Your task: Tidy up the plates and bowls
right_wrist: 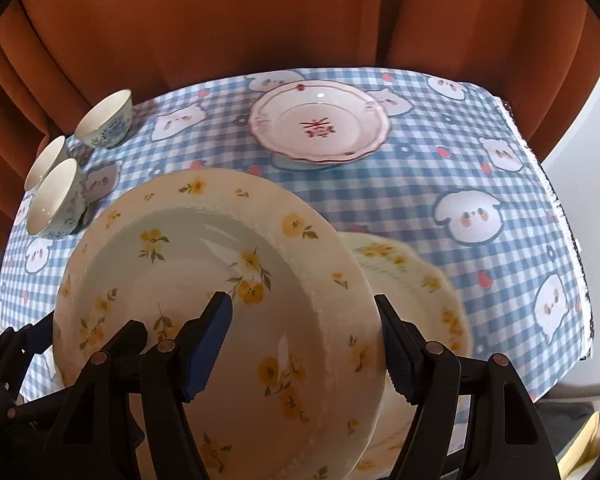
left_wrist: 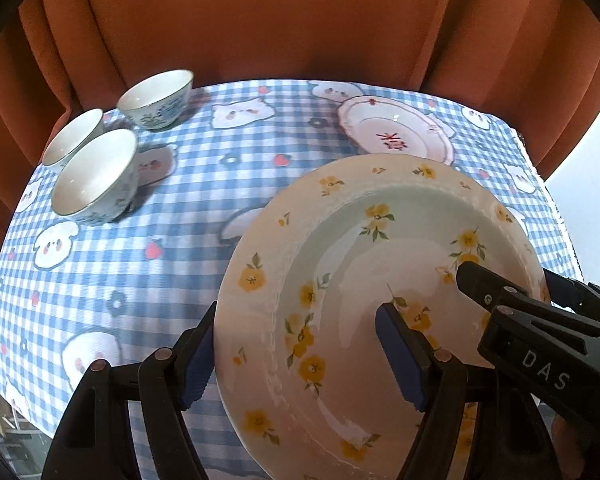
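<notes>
- Both tongs grasp one plate: left gripper (left_wrist: 296, 356) straddles the near-left rim of the yellow-flowered plate (left_wrist: 380, 300); right gripper (right_wrist: 304, 344) clamps its right rim.
- I judge the task early: this plate is held tilted above a second yellow-patterned plate (right_wrist: 420, 280), not yet stacked.
- Red-trimmed plate (right_wrist: 320, 128) lies apart at 12 o'clock.
- Three bowls (left_wrist: 96, 176) stand unstacked at 10 o'clock, each empty.
</notes>
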`<act>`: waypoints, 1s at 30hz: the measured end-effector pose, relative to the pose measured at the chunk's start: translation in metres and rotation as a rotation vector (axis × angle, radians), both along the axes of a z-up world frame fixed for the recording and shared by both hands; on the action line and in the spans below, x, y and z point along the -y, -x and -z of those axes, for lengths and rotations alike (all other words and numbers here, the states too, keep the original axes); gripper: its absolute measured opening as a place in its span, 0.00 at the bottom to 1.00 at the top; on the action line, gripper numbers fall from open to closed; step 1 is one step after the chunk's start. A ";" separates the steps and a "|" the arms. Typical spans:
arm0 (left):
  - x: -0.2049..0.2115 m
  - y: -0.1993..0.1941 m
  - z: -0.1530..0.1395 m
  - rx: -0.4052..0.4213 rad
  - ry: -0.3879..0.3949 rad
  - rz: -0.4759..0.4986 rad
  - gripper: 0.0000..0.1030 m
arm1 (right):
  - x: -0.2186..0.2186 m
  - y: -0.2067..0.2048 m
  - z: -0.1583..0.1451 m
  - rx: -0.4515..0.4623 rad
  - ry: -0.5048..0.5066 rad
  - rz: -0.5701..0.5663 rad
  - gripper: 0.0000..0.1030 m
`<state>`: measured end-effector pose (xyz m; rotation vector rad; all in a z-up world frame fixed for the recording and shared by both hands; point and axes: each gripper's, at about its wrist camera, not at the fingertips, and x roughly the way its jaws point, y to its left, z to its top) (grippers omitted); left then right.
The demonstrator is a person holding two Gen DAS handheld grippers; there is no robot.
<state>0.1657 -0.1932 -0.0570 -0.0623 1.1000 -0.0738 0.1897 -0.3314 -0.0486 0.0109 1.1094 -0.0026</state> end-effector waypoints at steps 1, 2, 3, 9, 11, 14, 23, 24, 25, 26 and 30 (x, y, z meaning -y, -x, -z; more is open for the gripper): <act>0.008 -0.001 0.000 0.000 0.001 -0.002 0.73 | 0.009 -0.001 0.000 0.002 -0.002 -0.002 0.72; 0.014 -0.001 0.001 0.000 0.001 -0.004 0.73 | 0.014 -0.001 0.000 0.003 -0.003 -0.004 0.72; 0.019 -0.001 0.001 0.001 0.002 -0.005 0.73 | 0.024 -0.002 0.000 0.004 -0.003 -0.004 0.72; 0.058 -0.002 0.007 -0.009 0.008 -0.010 0.73 | 0.064 -0.003 0.005 -0.008 -0.009 -0.003 0.72; 0.071 -0.002 0.010 -0.015 0.012 -0.013 0.73 | 0.076 -0.003 0.007 -0.010 -0.003 -0.007 0.72; 0.087 -0.002 0.016 -0.028 0.018 -0.022 0.73 | 0.092 -0.004 0.011 -0.018 0.003 -0.011 0.72; 0.114 0.000 0.039 -0.091 0.031 -0.068 0.73 | 0.124 -0.006 0.033 -0.074 0.021 -0.047 0.72; 0.114 0.001 0.041 -0.095 0.031 -0.075 0.73 | 0.125 -0.006 0.035 -0.077 0.025 -0.055 0.72; 0.115 0.000 0.043 -0.101 0.031 -0.084 0.73 | 0.125 -0.006 0.036 -0.077 0.029 -0.067 0.72; 0.115 0.000 0.046 -0.107 0.030 -0.090 0.73 | 0.125 -0.007 0.036 -0.078 0.034 -0.078 0.72; 0.117 -0.001 0.055 -0.134 0.031 -0.109 0.74 | 0.125 -0.010 0.043 -0.097 0.043 -0.102 0.72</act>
